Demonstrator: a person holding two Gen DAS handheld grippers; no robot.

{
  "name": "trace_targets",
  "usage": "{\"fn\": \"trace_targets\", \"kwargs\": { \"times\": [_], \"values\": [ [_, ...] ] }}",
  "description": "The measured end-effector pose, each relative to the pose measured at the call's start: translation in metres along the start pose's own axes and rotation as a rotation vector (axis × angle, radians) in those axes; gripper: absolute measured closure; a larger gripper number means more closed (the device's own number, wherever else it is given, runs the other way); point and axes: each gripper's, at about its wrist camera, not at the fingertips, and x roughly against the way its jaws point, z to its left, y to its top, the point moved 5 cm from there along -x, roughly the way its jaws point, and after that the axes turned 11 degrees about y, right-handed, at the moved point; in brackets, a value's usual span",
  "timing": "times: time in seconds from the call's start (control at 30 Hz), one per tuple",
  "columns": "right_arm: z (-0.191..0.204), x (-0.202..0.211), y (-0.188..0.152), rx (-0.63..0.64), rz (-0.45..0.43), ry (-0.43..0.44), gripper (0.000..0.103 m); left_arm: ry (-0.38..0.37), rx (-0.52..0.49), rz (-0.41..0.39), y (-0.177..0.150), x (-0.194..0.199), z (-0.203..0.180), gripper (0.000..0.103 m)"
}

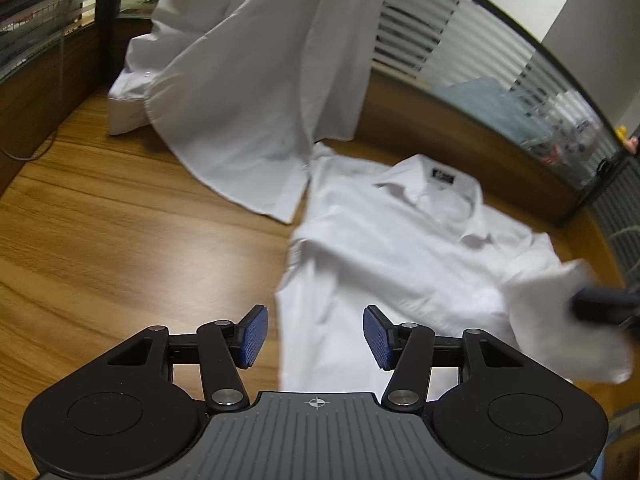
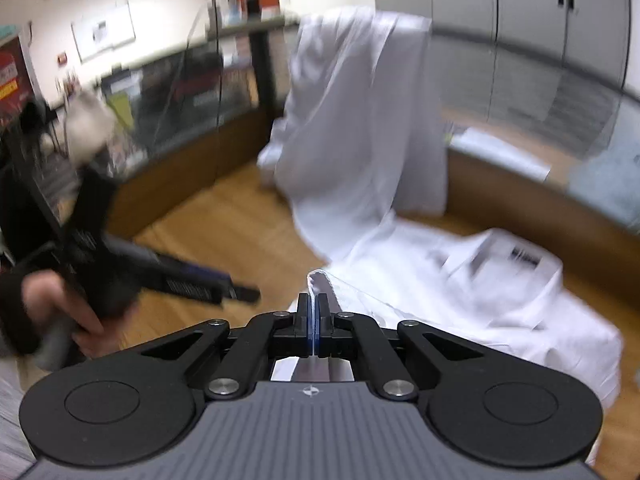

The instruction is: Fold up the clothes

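Observation:
A white collared shirt [image 1: 400,248] lies on the wooden table [image 1: 120,240], its dark neck label facing up. My left gripper [image 1: 315,320] hovers open over the shirt's left edge with nothing between its blue pads [image 1: 254,336]. At the right edge of the left wrist view, my right gripper [image 1: 578,305] is blurred and carries a bunch of the shirt's cloth [image 1: 536,304]. In the right wrist view my right gripper [image 2: 315,299] is shut on a thin fold of the shirt [image 2: 480,300]. The left gripper [image 2: 224,286], held by a hand [image 2: 60,312], appears blurred at the left.
A second white shirt [image 1: 248,80] hangs over the partition and trails onto the table behind the flat one. Glass partitions with blinds [image 1: 460,48] and wooden panels ring the table. A cable [image 1: 24,154] runs down the left wall. Grey cabinets [image 2: 520,8] stand beyond.

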Motion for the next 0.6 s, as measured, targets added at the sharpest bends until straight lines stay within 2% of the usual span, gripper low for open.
{"fn": "trace_targets", "kwargs": {
  "times": [0.13,0.27,0.37,0.43,0.5,0.6],
  "values": [
    [0.004,-0.046,-0.032,-0.047,0.058,0.007,0.101,-0.012,-0.057,0.006,-0.004,-0.006,0.005,0.043],
    [0.004,-0.061,-0.045,-0.124,0.054,-0.001,0.095,-0.056,-0.136,0.017,-0.008,-0.013,-0.002,0.041],
    [0.002,-0.046,-0.044,-0.197,-0.006,-0.006,0.074,-0.117,-0.169,0.045,-0.010,-0.019,-0.009,0.039],
    [0.000,-0.032,-0.044,-0.245,-0.047,-0.024,0.069,-0.175,-0.158,0.075,-0.011,-0.024,-0.014,0.036],
    [-0.006,-0.016,-0.047,-0.293,-0.081,-0.072,0.068,-0.226,-0.128,0.110,-0.014,-0.032,-0.018,0.034],
    [-0.020,0.009,-0.061,-0.371,-0.114,-0.169,0.062,-0.258,-0.105,0.165,-0.024,-0.046,-0.028,0.033]
  ]
}}
